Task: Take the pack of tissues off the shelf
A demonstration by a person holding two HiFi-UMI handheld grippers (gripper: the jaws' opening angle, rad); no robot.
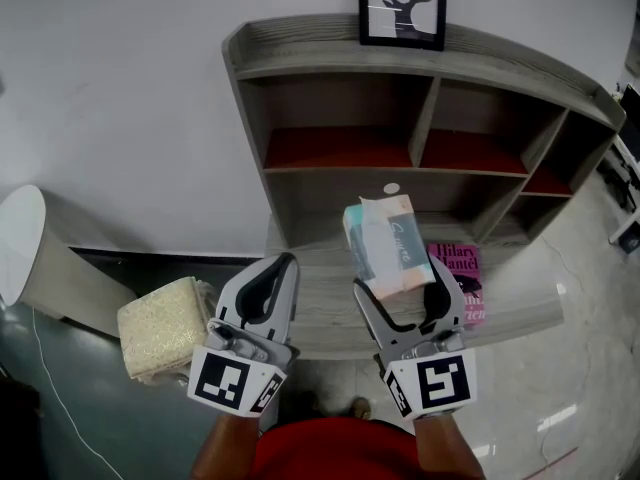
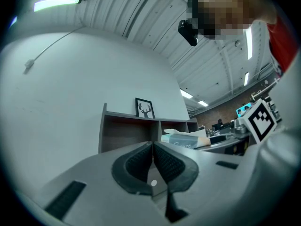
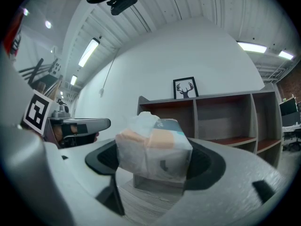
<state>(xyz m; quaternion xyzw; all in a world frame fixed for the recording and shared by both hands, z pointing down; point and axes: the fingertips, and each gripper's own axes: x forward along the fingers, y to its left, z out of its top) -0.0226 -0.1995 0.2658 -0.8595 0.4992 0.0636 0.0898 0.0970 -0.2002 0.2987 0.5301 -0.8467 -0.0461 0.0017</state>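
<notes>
The pack of tissues (image 1: 387, 244), a soft teal and peach packet, is clamped between the jaws of my right gripper (image 1: 400, 290) and held up in front of the grey wooden shelf (image 1: 420, 118). In the right gripper view the pack of tissues (image 3: 153, 152) fills the space between both pads, well clear of the shelf (image 3: 211, 119) behind it. My left gripper (image 1: 268, 286) hangs to the left of the pack with its jaws pressed together and nothing in them. The left gripper (image 2: 153, 160) view shows the pads touching, and the tissue pack (image 2: 186, 139) off to the right.
A pink book (image 1: 462, 273) lies on the shelf's lower ledge, right of the pack. A framed deer picture (image 1: 402, 3) stands on the shelf top. A straw-coloured cushion (image 1: 165, 326) sits low at the left beside a white round object (image 1: 20, 243).
</notes>
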